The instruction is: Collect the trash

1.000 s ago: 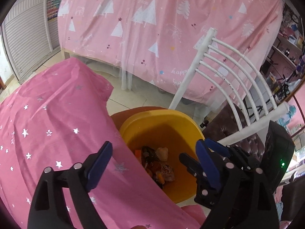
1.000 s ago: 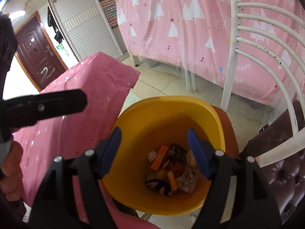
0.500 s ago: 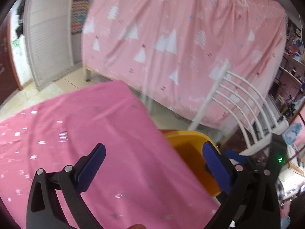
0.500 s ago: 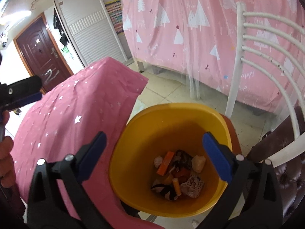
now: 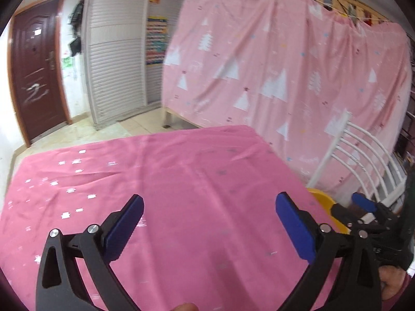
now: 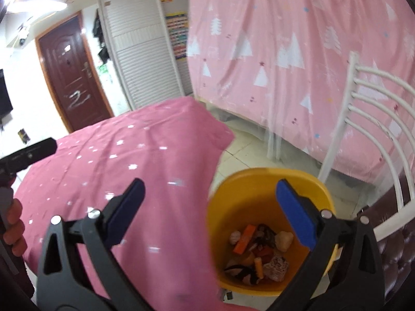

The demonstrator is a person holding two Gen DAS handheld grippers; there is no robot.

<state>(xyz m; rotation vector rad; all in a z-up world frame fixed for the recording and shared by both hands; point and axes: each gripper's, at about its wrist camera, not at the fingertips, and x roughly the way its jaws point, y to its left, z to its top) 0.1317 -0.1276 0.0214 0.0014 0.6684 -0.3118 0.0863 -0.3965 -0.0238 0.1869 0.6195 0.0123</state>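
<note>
The trash (image 6: 259,248) is seen piled at the bottom of a yellow bin (image 6: 233,194), in the lower right of the right wrist view — an orange strip, pale crumpled lumps and dark wrappers can be made out. No further piece of it is seen anywhere on the pink starred cloth (image 5: 194,181) that covers the table.

A second earlier both cameras were aimed down into the bin. Now the left gripper (image 5: 207,225) has been swung away so that the tabletop fills its frame, and the right gripper (image 6: 210,210) has been lifted and drawn back a little, the bin sliding toward its lower right corner. Both sets of tongs are held wide apart with nothing between the blue pads, having been opened further over that second. It is judged that a drop into the bin has just been finished — and, with the cloth bare, that the collecting is near its end or done.

Only a sliver of the bin's rim (image 5: 324,202) is shown in the left view, at the right edge beside the right gripper (image 5: 363,207); its contents are hidden there. The contents are given by the right view alone, where the left tool (image 6: 28,153) appears at the left edge above the cloth. A white chair back (image 6: 368,119) is shown beside the bin in both.
</note>
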